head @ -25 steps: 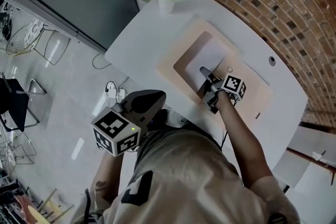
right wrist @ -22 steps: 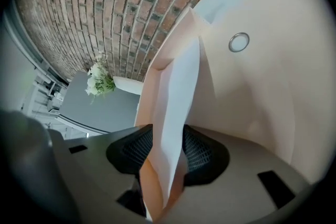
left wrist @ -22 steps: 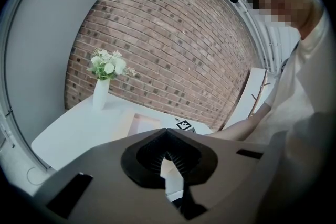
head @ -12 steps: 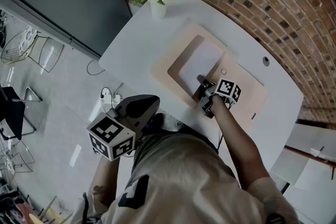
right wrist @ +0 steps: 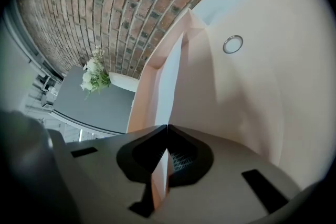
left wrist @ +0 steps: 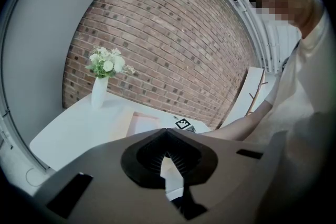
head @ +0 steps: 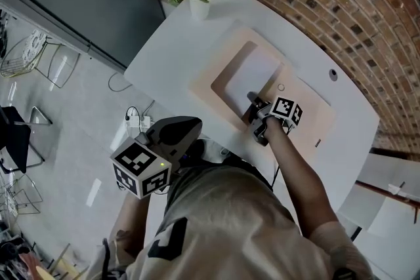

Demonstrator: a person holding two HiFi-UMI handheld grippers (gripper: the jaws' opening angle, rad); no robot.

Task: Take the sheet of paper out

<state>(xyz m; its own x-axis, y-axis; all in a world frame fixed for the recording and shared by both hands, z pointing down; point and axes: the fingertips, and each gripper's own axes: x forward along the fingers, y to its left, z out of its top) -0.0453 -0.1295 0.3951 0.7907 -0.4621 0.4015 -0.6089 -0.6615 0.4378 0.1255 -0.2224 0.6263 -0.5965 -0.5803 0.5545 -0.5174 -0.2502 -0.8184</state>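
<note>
A pale pink folder [head: 308,108] lies open on the white table [head: 164,56], with the white sheet of paper [head: 252,72] in its pocket. My right gripper [head: 251,99] sits at the sheet's near edge. In the right gripper view its jaws [right wrist: 167,127] are shut on a thin edge that runs up into the white sheet [right wrist: 170,81], lifted on edge beside the folder [right wrist: 262,76]. My left gripper [head: 190,128] hangs off the table's near side, away from the folder. In its own view the left gripper [left wrist: 167,132] is shut with nothing in it.
A white vase of flowers [head: 199,6] stands at the table's far corner. A round snap [head: 281,87] sits on the folder's flap. A cable hole [head: 333,75] lies beyond the folder. A brick wall runs behind the table; the floor drops away at left.
The right gripper's fingers have drawn together on the sheet's near edge and barely shifted. The left gripper has stayed where it was.
</note>
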